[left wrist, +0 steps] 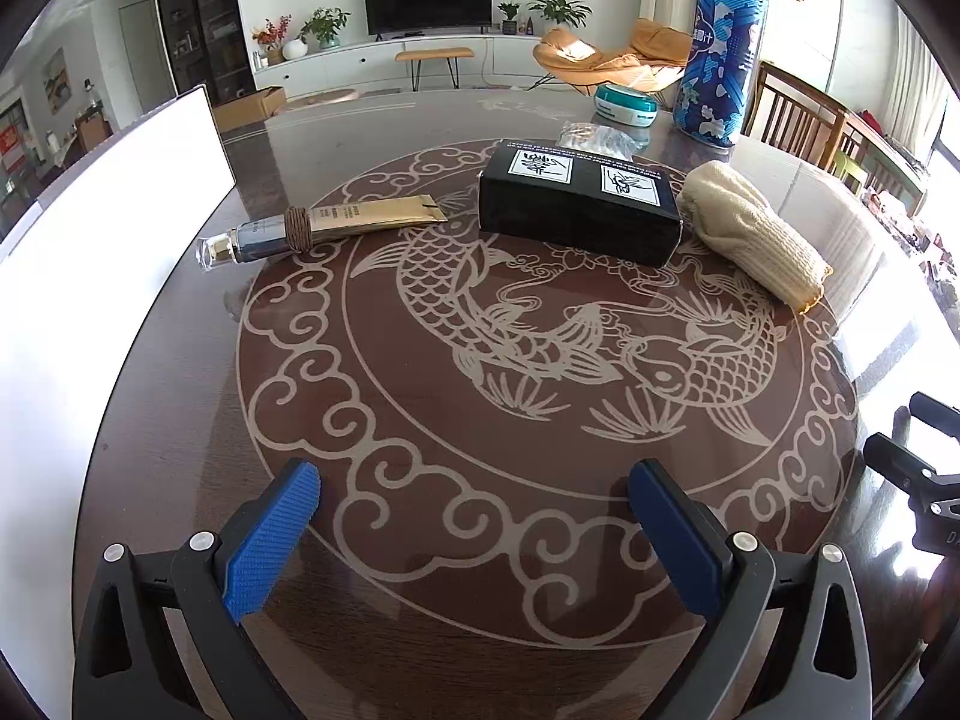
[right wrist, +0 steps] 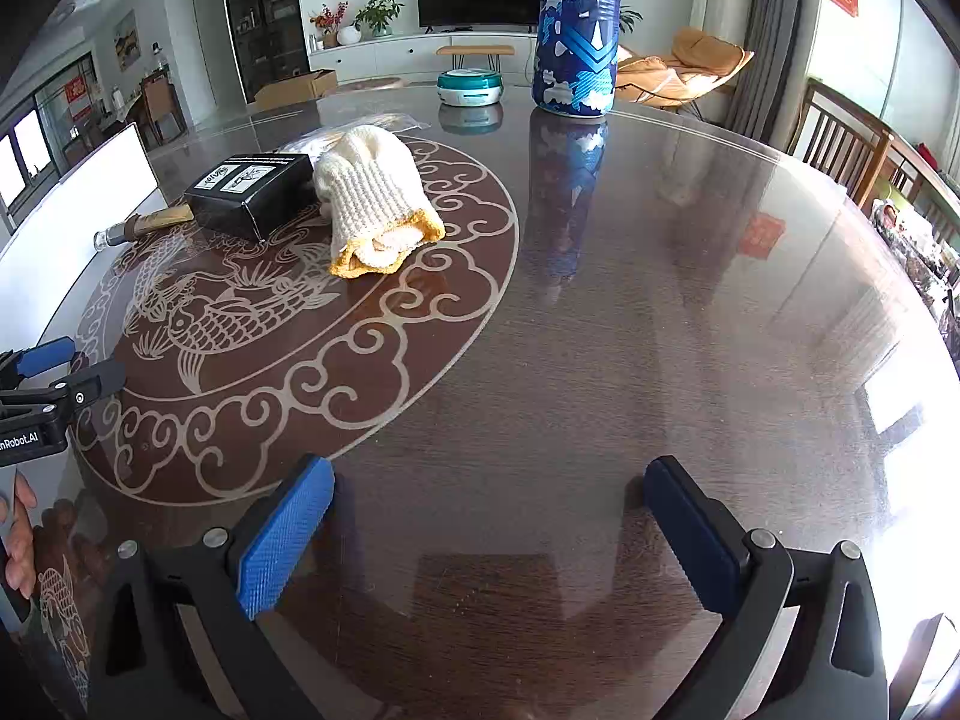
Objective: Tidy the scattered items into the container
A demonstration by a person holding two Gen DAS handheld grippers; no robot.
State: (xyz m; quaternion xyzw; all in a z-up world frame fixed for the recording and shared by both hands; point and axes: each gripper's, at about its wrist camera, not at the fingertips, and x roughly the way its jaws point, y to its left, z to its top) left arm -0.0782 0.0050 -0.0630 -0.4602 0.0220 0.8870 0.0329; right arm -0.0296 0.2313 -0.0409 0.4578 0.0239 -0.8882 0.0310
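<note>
Both tongs, left tongs (left wrist: 474, 525) and right tongs (right wrist: 489, 531), gape wide and empty: no pick begun. Next, I judge, reach the knit glove (left wrist: 750, 231) at upper right.

Beyond your table (left wrist: 600, 540) a TV (left wrist: 427, 0) stands on a white cabinet (left wrist: 360, 63), with plants (left wrist: 324, 24) beside it. An orange chair (left wrist: 612, 57) sits right of the TV, a wooden bench (left wrist: 435, 55) before the cabinet, and wooden chairs (left wrist: 798, 114) at the table's right edge.

white container (left wrist: 90, 276): cut off at left edge | plastic bag (left wrist: 594, 138): half hidden behind black box (left wrist: 579, 201)
</note>
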